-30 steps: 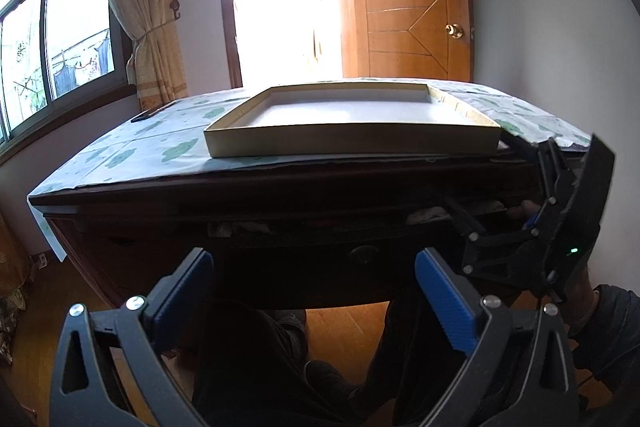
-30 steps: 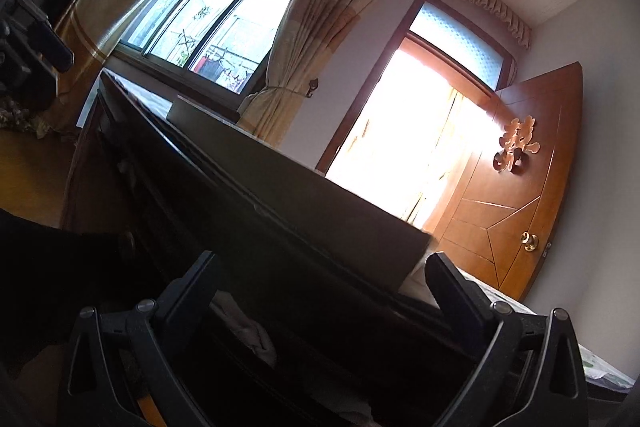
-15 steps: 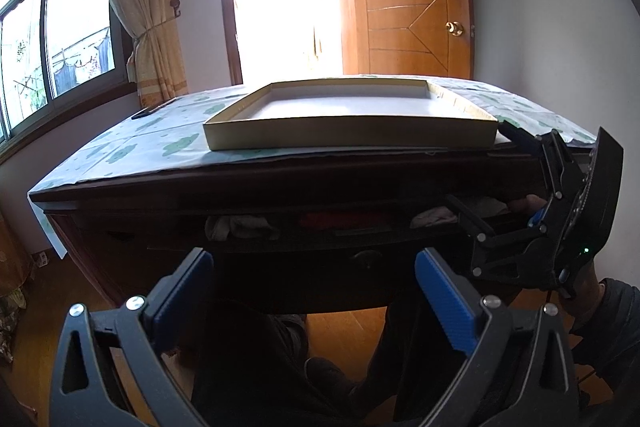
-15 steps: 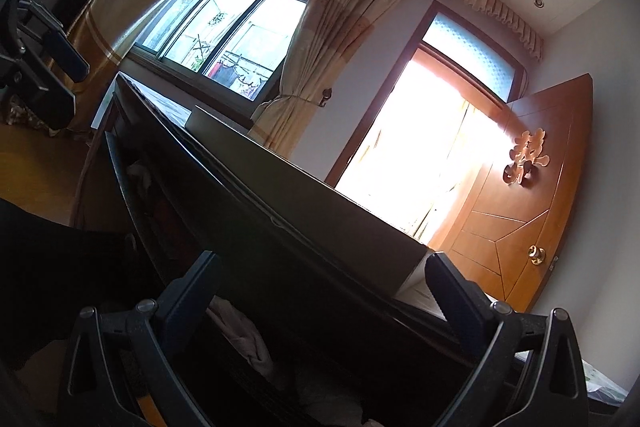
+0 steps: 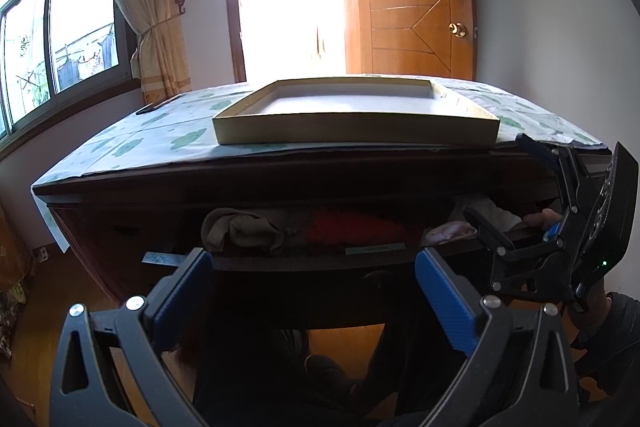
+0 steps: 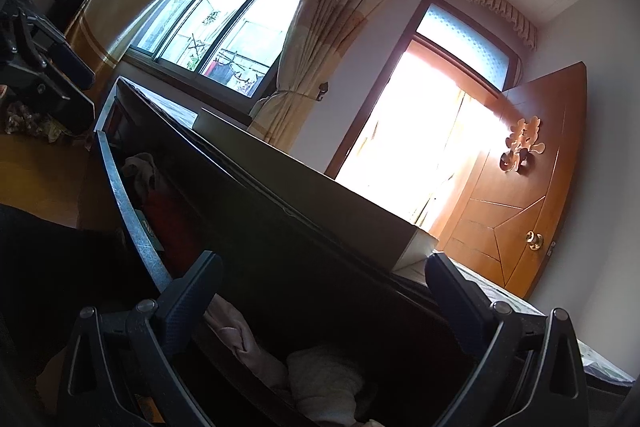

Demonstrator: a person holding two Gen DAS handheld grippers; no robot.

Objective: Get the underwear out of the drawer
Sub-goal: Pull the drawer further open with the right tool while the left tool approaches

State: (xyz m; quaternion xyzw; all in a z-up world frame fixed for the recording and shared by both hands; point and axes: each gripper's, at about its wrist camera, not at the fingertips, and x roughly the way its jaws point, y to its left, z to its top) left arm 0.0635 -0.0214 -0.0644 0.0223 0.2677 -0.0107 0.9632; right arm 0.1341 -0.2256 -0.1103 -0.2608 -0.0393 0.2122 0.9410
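Observation:
The dark wooden desk's drawer (image 5: 376,263) stands pulled out. Inside lie a beige garment (image 5: 240,231), a red one (image 5: 356,229), a pink one (image 5: 448,233) and a white one (image 5: 490,211). My left gripper (image 5: 318,291) is open in front of the drawer's front, holding nothing. At the drawer's right end my right gripper (image 5: 496,179) is open, one finger by the tabletop edge and the other at the drawer front. In the right wrist view my right gripper (image 6: 324,291) hovers over the pink garment (image 6: 236,339) and the white garment (image 6: 324,383).
A shallow cardboard tray (image 5: 356,131) sits on the cloud-print tablecloth (image 5: 132,143). A person's dark-clothed legs (image 5: 280,367) are under the desk. A curtained window (image 5: 80,39) is to the left; behind are a bright doorway and a wooden door (image 5: 420,7).
The drawer has slid further out, uncovering more of the garments. My right gripper has come back toward me with the drawer's right end. The left gripper has barely moved.

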